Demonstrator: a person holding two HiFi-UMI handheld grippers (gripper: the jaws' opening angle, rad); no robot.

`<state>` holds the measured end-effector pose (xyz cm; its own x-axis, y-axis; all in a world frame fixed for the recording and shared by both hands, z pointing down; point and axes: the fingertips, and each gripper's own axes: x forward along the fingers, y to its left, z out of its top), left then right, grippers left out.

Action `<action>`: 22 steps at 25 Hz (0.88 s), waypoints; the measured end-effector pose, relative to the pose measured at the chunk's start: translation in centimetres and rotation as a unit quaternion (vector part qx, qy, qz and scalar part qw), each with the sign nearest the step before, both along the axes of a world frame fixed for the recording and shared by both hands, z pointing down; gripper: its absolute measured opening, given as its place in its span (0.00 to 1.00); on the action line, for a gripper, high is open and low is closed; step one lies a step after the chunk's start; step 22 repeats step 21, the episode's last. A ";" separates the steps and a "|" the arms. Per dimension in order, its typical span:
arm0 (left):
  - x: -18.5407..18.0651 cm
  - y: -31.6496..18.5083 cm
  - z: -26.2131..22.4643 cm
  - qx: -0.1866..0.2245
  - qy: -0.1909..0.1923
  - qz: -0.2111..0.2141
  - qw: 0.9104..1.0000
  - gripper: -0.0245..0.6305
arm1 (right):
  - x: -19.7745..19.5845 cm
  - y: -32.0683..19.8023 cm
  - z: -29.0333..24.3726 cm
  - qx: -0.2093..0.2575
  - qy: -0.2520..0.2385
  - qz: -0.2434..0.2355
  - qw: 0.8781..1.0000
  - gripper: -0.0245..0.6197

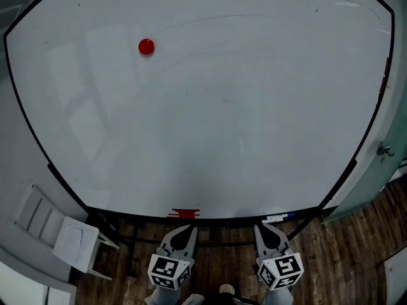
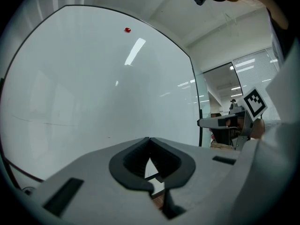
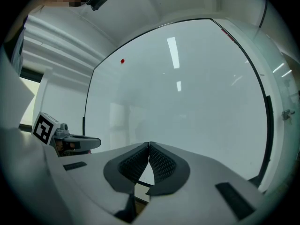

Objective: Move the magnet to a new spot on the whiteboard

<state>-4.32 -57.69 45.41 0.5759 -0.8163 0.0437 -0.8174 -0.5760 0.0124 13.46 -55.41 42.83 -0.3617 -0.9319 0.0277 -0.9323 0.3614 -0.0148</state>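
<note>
A small round red magnet (image 1: 146,46) sticks to the upper left part of the large whiteboard (image 1: 210,107); it also shows as a red dot, the magnet (image 2: 127,30) in the left gripper view and the magnet (image 3: 122,61) in the right gripper view. Both grippers hang low in front of the board's bottom edge, far from the magnet. My left gripper (image 1: 184,228) is shut with nothing between its tips (image 2: 149,138). My right gripper (image 1: 268,226) is also shut and empty, its tips touching (image 3: 149,144).
A red eraser-like object (image 1: 185,213) and a blue-capped marker (image 1: 280,216) lie on the board's bottom ledge. A white chair (image 1: 60,234) stands at the lower left. A glass door with a handle (image 1: 384,150) is at the right. Wooden floor lies below.
</note>
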 end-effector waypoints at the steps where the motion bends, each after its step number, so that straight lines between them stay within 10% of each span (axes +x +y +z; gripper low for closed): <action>1: 0.0 0.0 0.0 0.000 0.000 -0.001 1.000 0.05 | 0.1 0.0 0.0 -0.002 -0.002 0.001 1.000 0.08; 22: -0.9 -0.2 1.1 -0.015 0.002 -0.014 1.000 0.05 | 0.7 -0.3 0.7 -0.015 -0.003 0.010 1.000 0.08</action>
